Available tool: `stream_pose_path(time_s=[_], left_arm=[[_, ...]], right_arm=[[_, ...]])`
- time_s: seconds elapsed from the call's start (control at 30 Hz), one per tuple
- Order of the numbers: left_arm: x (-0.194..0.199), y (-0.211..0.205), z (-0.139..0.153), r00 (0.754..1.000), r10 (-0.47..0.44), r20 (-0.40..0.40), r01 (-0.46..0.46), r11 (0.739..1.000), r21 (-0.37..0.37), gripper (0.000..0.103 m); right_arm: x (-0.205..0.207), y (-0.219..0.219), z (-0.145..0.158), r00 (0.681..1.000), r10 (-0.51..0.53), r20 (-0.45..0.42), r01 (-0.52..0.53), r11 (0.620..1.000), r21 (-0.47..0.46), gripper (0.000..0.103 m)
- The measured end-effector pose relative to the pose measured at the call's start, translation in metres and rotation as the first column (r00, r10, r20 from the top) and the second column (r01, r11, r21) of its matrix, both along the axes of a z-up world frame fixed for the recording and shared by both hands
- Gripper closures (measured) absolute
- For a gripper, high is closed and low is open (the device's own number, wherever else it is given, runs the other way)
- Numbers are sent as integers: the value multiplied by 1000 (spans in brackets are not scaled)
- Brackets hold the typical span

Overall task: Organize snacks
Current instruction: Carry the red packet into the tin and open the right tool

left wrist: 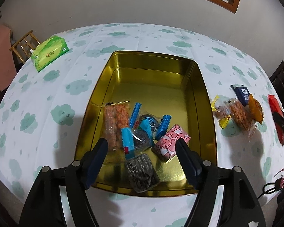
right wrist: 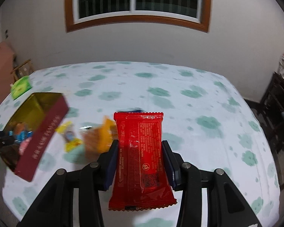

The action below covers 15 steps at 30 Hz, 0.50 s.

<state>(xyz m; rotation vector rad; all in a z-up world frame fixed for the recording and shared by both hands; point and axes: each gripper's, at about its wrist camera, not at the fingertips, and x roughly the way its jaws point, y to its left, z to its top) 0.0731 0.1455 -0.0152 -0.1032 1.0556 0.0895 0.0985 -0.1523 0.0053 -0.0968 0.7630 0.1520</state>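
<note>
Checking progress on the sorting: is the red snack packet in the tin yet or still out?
Out. The right gripper is shut on the red packet, held above the tablecloth, right of the gold tin.

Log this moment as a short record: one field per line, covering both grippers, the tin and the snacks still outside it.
left gripper: open, empty, over the near end of the tin
right gripper: shut on red snack packet, held above the table
gold tin: open, several wrapped snacks at its near end, far end bare
pink packet: inside tin, right side
loose snacks: on tablecloth, right of tin
tissue pack: far left, apart
</note>
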Motion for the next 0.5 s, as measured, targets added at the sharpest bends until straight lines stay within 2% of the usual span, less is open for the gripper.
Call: stream_pose_path(time_s=[0.17, 0.5], left_arm=[[-10, 6, 5, 1000, 16, 17, -16, 999, 38, 32], [-27, 31, 14, 996, 75, 43, -77, 996, 51, 27]], right_arm=[[-2, 53, 4, 994, 109, -4, -109, 993, 33, 59], [-12, 137, 3, 963, 270, -27, -269, 963, 32, 59]])
